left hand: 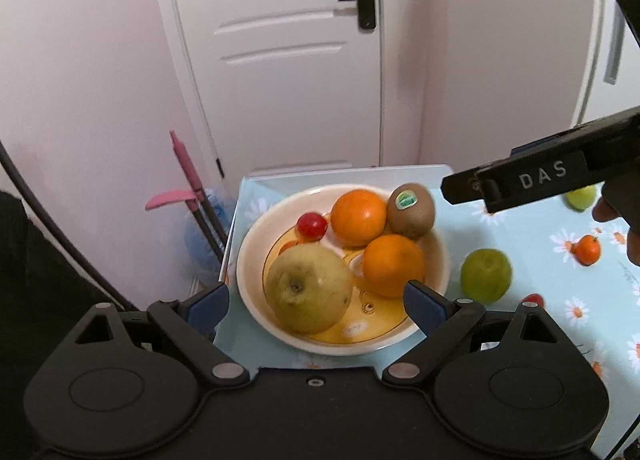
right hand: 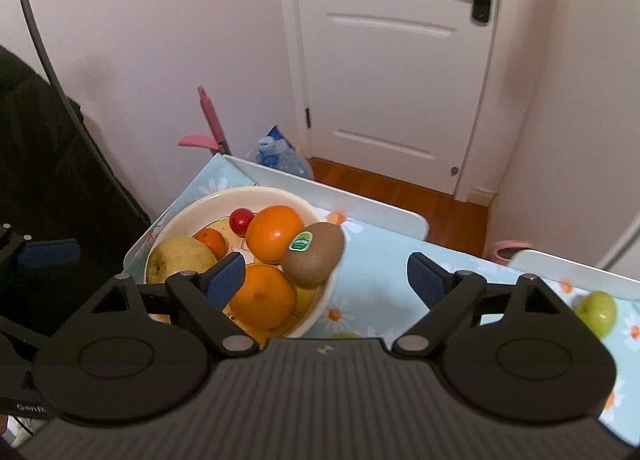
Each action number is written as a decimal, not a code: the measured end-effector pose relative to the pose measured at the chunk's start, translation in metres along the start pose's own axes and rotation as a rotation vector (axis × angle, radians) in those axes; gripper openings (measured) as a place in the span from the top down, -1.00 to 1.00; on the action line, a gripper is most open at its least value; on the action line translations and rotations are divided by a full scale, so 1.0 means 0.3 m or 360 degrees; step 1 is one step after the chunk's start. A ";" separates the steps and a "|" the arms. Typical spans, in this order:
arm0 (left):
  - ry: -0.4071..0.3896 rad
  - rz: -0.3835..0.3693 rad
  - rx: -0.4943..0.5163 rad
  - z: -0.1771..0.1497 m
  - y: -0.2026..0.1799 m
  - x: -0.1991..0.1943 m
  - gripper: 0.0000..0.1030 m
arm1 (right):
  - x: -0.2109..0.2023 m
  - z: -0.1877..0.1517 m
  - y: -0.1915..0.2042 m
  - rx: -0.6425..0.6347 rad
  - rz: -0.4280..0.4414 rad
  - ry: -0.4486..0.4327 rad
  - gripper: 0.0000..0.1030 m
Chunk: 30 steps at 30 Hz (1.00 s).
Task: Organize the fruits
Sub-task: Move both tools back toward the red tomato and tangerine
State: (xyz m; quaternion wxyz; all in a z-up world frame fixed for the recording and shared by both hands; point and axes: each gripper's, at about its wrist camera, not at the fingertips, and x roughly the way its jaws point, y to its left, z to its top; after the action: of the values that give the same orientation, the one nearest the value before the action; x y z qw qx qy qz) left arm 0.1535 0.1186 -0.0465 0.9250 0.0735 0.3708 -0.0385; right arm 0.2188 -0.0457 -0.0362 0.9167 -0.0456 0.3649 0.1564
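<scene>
A cream bowl [left hand: 247, 260] [right hand: 256, 193] on the daisy-print tablecloth [left hand: 520, 244] holds a yellow pear [left hand: 308, 292] [right hand: 180, 264], two oranges [left hand: 359, 218] [left hand: 393, 266], a cherry tomato [left hand: 311, 226] and a small tangerine [right hand: 212, 242]. A stickered kiwi [left hand: 412, 210] [right hand: 314, 258] leans on the bowl's right rim against the oranges. My left gripper [left hand: 318, 300] hovers open over the bowl's near side and holds nothing. My right gripper [right hand: 326, 280] is wide open above the bowl's right edge, pads touching nothing. Its black casing [left hand: 540, 180] shows at the right.
Loose on the cloth lie a green apple [left hand: 486, 274] [right hand: 596, 314], a small orange fruit [left hand: 588, 250] and another green fruit [left hand: 580, 196]. A white door [left hand: 280, 60], a pink-handled broom [left hand: 184, 164] and a blue bag [right hand: 280, 158] stand beyond the table's far edge.
</scene>
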 end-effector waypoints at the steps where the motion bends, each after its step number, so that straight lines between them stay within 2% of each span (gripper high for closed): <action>1: -0.0008 -0.0006 0.0006 0.004 -0.004 -0.010 -0.87 | -0.023 -0.005 -0.006 0.0021 -0.0022 -0.0002 -1.00; 7: -0.0068 -0.0070 0.0106 0.023 -0.038 -0.067 -0.87 | -0.141 -0.043 -0.078 0.0145 -0.0127 -0.0035 -1.00; 13: -0.0101 -0.0108 0.0158 0.020 -0.123 -0.108 -0.87 | -0.245 -0.113 -0.199 0.0152 -0.0247 -0.0068 -1.00; 22: -0.0085 -0.0048 0.0069 0.002 -0.323 -0.142 -0.87 | -0.331 -0.237 -0.432 0.0111 -0.0212 -0.0035 -1.00; 30: -0.0050 0.0024 -0.0003 -0.028 -0.518 -0.100 -0.87 | -0.314 -0.327 -0.585 0.0024 -0.0141 0.0008 -1.00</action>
State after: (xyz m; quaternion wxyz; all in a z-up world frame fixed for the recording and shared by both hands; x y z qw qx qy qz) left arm 0.1064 -0.0327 -0.0484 0.9310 0.0749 0.3557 -0.0323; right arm 0.1462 -0.2551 -0.0489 0.9221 -0.0554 0.3660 0.1127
